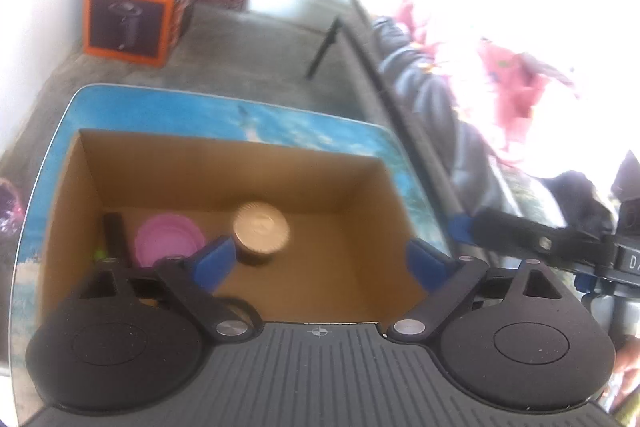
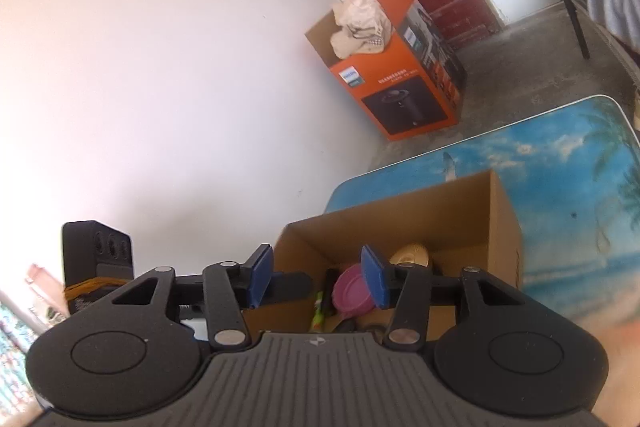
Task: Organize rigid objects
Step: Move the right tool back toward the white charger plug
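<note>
An open cardboard box (image 1: 360, 195) stands on a table with a blue beach print (image 1: 304, 123). Inside it lie a gold-lidded round jar (image 1: 260, 229), a pink round container (image 1: 168, 239) and a black stick-like object (image 1: 114, 235). My left gripper (image 1: 320, 261) hovers above the box, open wide, with nothing between its blue pads. In the right wrist view the box (image 2: 472, 211) shows the pink container (image 2: 350, 291), the gold jar (image 2: 410, 255) and a green item (image 2: 318, 311). My right gripper (image 2: 318, 273) is at the box's near left corner, open and holding nothing.
An orange appliance carton (image 2: 400, 83) stuffed with cloth stands on the concrete floor by the white wall. A bed with dark bedding (image 1: 432, 99) runs along the table's right side. A black device (image 2: 96, 255) sits at the left of the right wrist view.
</note>
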